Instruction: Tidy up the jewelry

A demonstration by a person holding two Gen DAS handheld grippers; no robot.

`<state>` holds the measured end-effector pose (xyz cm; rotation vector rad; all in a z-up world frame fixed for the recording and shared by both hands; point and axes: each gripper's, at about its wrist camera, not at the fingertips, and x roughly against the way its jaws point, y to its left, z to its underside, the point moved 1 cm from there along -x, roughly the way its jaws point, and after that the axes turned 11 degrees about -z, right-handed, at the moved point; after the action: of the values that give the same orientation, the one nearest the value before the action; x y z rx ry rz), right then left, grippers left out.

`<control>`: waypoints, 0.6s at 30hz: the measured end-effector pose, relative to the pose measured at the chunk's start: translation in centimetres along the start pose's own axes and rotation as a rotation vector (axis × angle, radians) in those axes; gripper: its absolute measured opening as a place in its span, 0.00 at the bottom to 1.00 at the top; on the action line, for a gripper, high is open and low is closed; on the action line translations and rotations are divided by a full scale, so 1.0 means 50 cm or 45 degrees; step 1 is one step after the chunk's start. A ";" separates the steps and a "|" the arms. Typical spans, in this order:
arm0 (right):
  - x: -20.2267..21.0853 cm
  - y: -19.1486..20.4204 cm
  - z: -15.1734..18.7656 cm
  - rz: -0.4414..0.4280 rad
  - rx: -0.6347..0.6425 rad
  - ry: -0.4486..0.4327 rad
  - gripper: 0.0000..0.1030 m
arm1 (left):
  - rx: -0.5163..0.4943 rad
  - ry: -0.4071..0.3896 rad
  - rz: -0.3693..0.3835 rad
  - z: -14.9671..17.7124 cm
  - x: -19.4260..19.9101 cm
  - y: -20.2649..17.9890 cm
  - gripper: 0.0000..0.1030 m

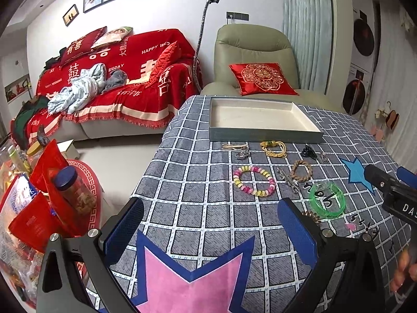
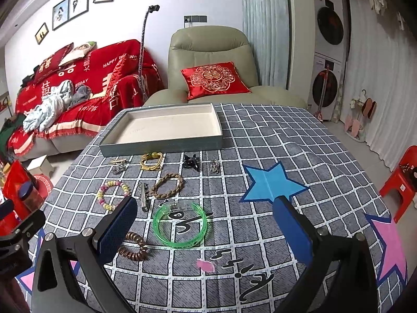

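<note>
An empty grey tray [image 1: 263, 133] [image 2: 161, 144] with a cream inside sits at the far side of the table. In front of it lie several jewelry pieces: a pink-and-yellow bead bracelet [image 1: 254, 181] [image 2: 112, 194], a green bangle [image 1: 327, 200] [image 2: 180, 228], a braided brown bracelet [image 1: 301, 172] [image 2: 166, 185], a yellow cord bracelet [image 1: 273, 148] [image 2: 151, 161], a black clip [image 2: 191, 162], a brown coil hair tie [image 2: 133, 247] and metal clips [image 2: 143, 195]. My left gripper [image 1: 211, 227] is open and empty, near the table's front. My right gripper [image 2: 206, 232] is open and empty, just above the green bangle.
The table has a grey checked cloth [image 2: 260, 143] with blue [image 2: 271, 182] and pink [image 1: 182, 281] stars. A red-covered sofa [image 1: 117, 78] and green armchair [image 2: 208, 60] stand behind. Jars and red bags [image 1: 52, 195] stand left of the table. A red stool [image 2: 401, 180] stands right.
</note>
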<state>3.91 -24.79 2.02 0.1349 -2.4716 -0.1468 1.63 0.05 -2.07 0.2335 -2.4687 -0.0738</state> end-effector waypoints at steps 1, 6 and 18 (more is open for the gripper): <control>-0.001 -0.002 0.000 0.000 -0.004 0.003 1.00 | -0.006 0.001 0.003 0.000 -0.002 -0.002 1.00; -0.002 -0.007 -0.002 0.012 -0.014 0.008 1.00 | -0.024 -0.006 -0.006 0.001 -0.006 -0.004 1.00; -0.003 0.002 -0.006 0.008 -0.002 0.005 1.00 | -0.002 0.029 -0.012 -0.002 -0.020 0.007 1.00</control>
<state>4.20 -24.71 2.18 0.1264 -2.4679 -0.1457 2.43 0.57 -2.55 0.2441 -2.4450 -0.0766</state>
